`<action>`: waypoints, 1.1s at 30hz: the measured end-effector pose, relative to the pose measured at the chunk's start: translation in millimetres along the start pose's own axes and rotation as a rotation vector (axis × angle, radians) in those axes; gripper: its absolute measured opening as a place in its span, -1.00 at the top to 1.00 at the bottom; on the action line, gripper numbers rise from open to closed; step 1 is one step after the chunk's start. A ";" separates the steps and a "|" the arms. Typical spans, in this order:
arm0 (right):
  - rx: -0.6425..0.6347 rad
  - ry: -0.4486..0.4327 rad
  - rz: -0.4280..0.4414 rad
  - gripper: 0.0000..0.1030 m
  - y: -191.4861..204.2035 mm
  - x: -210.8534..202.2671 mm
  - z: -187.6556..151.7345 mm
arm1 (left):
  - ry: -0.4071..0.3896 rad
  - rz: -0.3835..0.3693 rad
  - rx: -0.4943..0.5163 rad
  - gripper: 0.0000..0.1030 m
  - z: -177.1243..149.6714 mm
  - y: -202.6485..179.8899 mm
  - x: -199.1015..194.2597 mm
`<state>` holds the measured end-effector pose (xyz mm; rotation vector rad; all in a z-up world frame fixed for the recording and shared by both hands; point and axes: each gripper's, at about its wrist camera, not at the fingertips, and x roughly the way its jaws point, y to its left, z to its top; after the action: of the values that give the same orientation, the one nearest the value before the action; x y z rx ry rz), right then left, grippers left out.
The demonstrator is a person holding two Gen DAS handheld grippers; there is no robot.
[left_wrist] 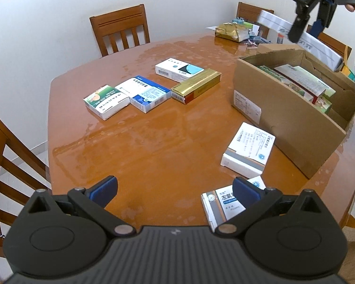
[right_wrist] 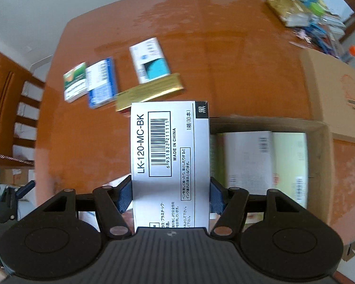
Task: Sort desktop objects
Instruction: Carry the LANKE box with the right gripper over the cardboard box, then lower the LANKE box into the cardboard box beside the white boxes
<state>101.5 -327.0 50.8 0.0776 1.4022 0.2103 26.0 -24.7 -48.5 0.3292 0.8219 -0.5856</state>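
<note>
Long grey-white pen box [right_wrist: 170, 163], flat-faced cardboard printed with a barcode, clamped across its width between the blue ribbed pads of the right gripper [right_wrist: 170, 196] and held in the air over the open corrugated cardboard carton [right_wrist: 319, 146]. Inside the carton lie glossy printed packets. Left of the carton, on the shiny orange-brown wooden table [left_wrist: 153, 142], rests a gold foil box [left_wrist: 195, 85] with three rectangular medicine boxes beside it. The left gripper [left_wrist: 175, 190] hovers empty, jaws spread, just above a white box [left_wrist: 224, 203] near the carton's front.
</note>
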 end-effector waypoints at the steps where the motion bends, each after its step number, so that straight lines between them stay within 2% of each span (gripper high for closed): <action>1: 0.010 0.000 -0.006 -0.34 -9.3 -1.3 0.3 | 0.004 0.004 -0.001 -0.99 0.6 -1.1 0.8; 9: 0.078 0.004 -0.045 -0.34 -70.1 -1.4 -0.8 | 0.018 0.025 0.010 -0.99 10.6 -15.5 5.9; 20: 0.128 0.040 -0.051 -0.34 -136.1 25.0 -9.8 | 0.032 0.060 0.007 -0.99 26.4 -39.4 11.5; 33: 0.073 0.096 -0.031 -0.34 -165.4 56.2 -8.9 | 0.057 0.091 0.003 -0.99 35.9 -63.9 15.6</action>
<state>117.9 -478.7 -34.7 0.1074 1.5060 0.1391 16.9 -98.6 -40.7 0.3857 0.8566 -0.4946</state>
